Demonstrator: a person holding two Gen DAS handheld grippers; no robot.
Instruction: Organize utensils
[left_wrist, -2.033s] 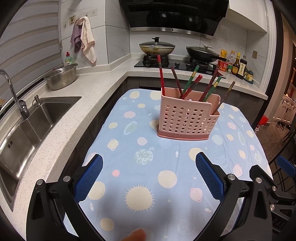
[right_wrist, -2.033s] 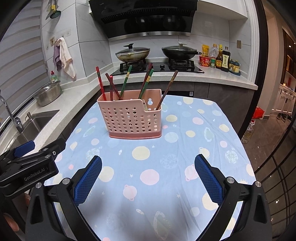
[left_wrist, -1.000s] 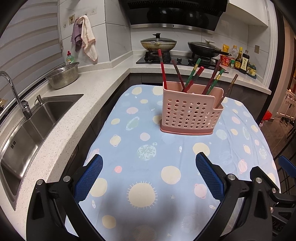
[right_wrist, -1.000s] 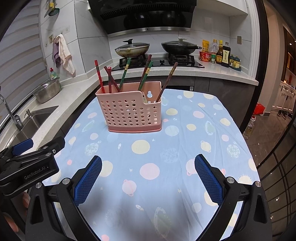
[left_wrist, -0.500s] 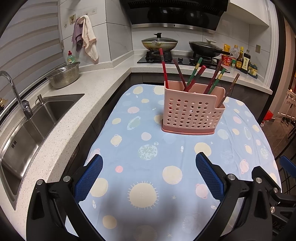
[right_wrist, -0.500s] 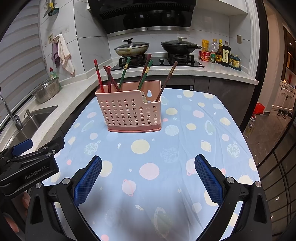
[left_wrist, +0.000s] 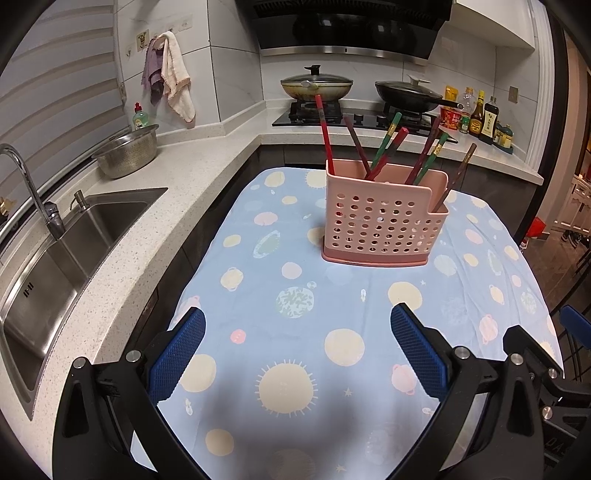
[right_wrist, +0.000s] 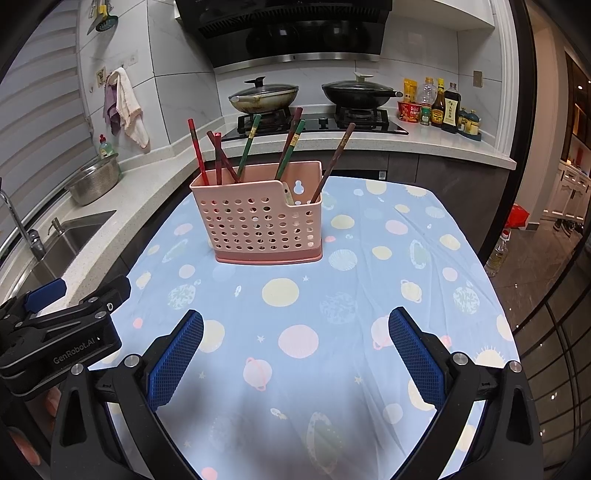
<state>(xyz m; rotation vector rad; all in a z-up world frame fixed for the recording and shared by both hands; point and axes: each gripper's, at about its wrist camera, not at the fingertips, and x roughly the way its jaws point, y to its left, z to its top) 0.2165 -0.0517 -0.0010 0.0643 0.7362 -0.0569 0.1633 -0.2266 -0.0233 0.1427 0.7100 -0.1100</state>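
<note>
At nine o'clock in the left wrist view, a steel sink (left_wrist: 74, 236) and its curved faucet (left_wrist: 22, 177) sat in a speckled white counter (left_wrist: 192, 173), with a metal bowl (left_wrist: 127, 155) and a green-capped soap bottle (left_wrist: 140, 118) behind them at ten o'clock and two cloths (left_wrist: 170, 85) hanging on the tiled wall. The left gripper (left_wrist: 297, 347) hovered at six o'clock over a pale blue tablecloth (left_wrist: 295, 332) printed with suns and planets, its blue-padded fingers (left_wrist: 177, 354) spread wide apart and holding nothing. Ahead of it, near the centre toward one o'clock, a pink perforated utensil basket (left_wrist: 380, 225) stood upright on the cloth, well apart from both grippers. Red, green and brown chopsticks (left_wrist: 388, 144) leaned at mixed angles out of its larger compartment, and one brown chopstick (left_wrist: 458, 173) stood in the smaller notched section at the right end (how many pairs they made could not be told). At twelve o'clock, two lidded pans (left_wrist: 317, 86) rested on the stove beneath a black hood, and sauce bottles (left_wrist: 484, 118) lined the counter at two o'clock. In the right wrist view, the right gripper (right_wrist: 295, 343) likewise hung at six o'clock with its fingers (right_wrist: 417, 354) parted and empty, the basket at twelve o'clock and the left gripper's black body at eight o'clock.
</note>
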